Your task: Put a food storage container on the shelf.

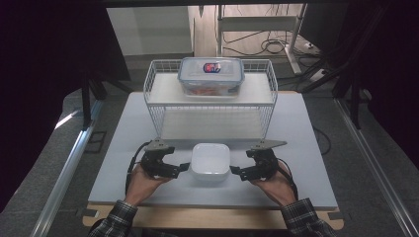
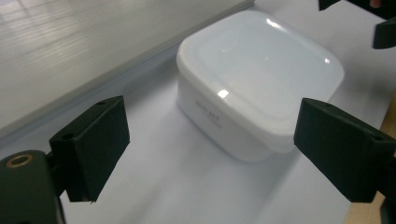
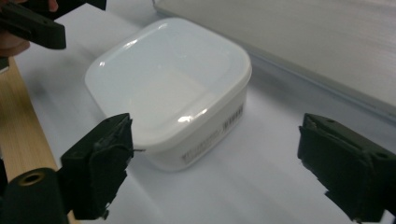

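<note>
A white square plastic container (image 1: 210,159) with its lid on sits on the pale table, near the front and just before the wire rack. My left gripper (image 1: 184,168) is at its left side, jaws wide open and nothing between them; the container (image 2: 257,79) lies just ahead of them. My right gripper (image 1: 235,171) is at its right side, also open and empty, with the container (image 3: 170,88) ahead and to the left of its jaws. Neither gripper touches the box.
A white wire rack (image 1: 209,98) stands behind the container, with a clear lidded box (image 1: 211,75) holding orange contents on its upper shelf. The table's wooden front edge (image 1: 212,217) runs near the person's plaid sleeves. Dark curtains and metal rails flank the table.
</note>
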Demonstrator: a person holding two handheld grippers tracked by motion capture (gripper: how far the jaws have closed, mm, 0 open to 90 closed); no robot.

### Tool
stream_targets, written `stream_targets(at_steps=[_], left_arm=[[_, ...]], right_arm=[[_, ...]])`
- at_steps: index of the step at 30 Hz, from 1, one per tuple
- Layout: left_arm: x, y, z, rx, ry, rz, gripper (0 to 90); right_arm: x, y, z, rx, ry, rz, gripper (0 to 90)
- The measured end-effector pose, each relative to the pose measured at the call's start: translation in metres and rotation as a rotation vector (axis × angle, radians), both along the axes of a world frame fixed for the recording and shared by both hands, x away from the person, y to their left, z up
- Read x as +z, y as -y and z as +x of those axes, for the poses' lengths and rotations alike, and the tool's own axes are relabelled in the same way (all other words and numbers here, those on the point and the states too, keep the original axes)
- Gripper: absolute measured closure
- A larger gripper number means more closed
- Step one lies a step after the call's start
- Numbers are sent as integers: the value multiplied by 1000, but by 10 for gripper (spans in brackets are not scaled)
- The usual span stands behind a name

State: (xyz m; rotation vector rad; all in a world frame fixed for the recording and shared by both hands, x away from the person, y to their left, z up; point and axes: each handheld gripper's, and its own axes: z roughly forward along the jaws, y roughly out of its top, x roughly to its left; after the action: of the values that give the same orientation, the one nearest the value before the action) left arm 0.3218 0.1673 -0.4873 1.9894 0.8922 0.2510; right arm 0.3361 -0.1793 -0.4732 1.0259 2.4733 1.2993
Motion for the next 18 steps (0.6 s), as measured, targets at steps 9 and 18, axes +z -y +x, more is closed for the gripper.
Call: stream_targets(at_steps=[9,18], left_arm=[[-6,15,19,-10,-15,11,154],[-19,20,25,-13,-52,-11,142]], right_arm=[[-4,-16,17,9,-15,-25,179],[-11,-26,27,24,-49,-21,179]])
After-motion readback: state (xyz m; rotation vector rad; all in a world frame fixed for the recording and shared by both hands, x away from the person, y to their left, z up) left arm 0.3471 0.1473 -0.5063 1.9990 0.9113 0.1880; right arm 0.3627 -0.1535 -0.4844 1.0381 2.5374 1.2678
